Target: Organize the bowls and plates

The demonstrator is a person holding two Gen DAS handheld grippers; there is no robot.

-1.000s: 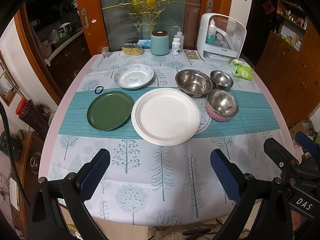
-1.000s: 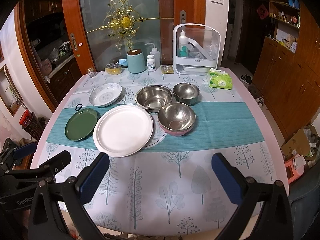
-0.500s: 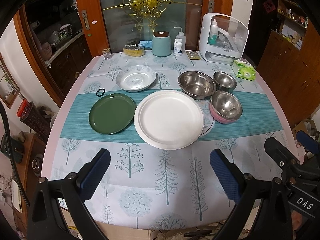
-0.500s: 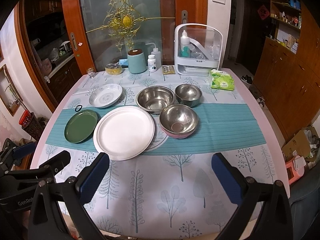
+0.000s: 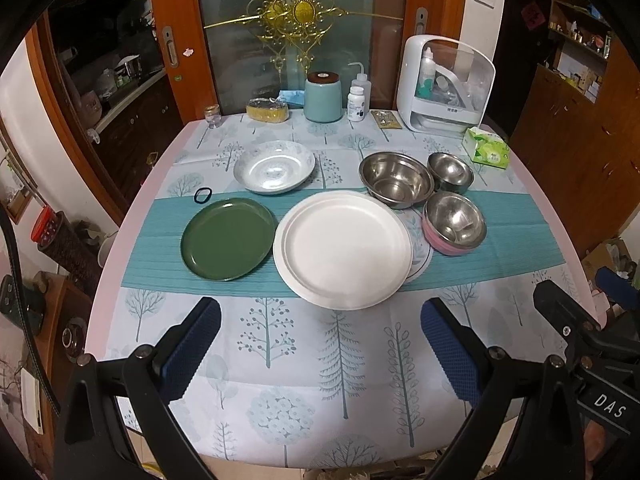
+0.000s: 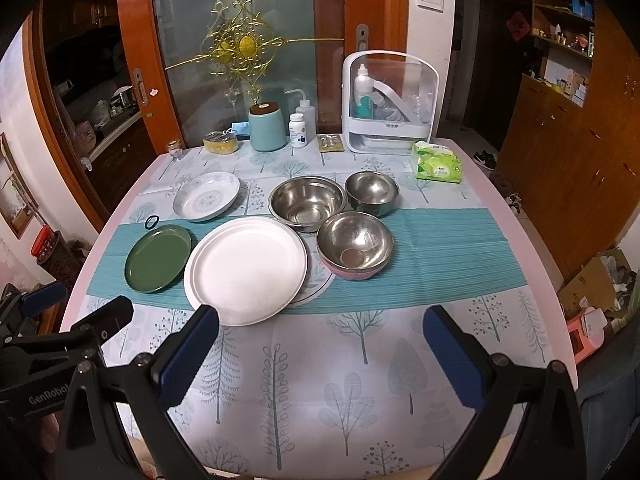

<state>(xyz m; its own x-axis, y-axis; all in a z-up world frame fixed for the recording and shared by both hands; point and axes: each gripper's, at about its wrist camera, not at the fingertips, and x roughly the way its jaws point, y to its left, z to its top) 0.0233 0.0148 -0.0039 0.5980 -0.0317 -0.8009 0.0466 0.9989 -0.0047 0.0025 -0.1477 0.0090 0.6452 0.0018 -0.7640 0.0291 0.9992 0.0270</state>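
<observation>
A dining table (image 5: 132, 240) draped in a tree-print cloth with a teal striped runner carries unsorted dishes, seen from two handheld grippers poised over its near edge. The left gripper (image 5: 320, 344) hangs with its blue-padded fingers spread wide and nothing between them; the right gripper (image 6: 320, 348) is likewise splayed and empty, its left pad overlapping the near rim of the large white plate (image 6: 246, 270) in the right wrist view, though whether it touches cannot be told. That white plate lies on the runner at centre, partly covering another pale plate (image 5: 420, 254) whose edge peeks out on its right. Just beside it on the left sits an empty green plate (image 5: 228, 238), with a dark hair tie (image 5: 203, 195) near its far rim. Behind them rests a patterned white dish (image 5: 274, 166), also empty. To the right, three steel bowls cluster close: a large bowl (image 5: 396, 179), a small bowl (image 5: 450, 172) behind, and a medium bowl (image 5: 454, 218) nested in a pink bowl (image 5: 446, 242); all hold nothing visible. Along the far edge stand a teal canister (image 5: 323, 96), a white pill bottle (image 5: 355, 103), a squeeze bottle (image 5: 362, 80), a small glass jar (image 5: 212, 116), a white countertop case (image 5: 444, 84) holding bottles, and a green tissue pack (image 5: 486, 150).
</observation>
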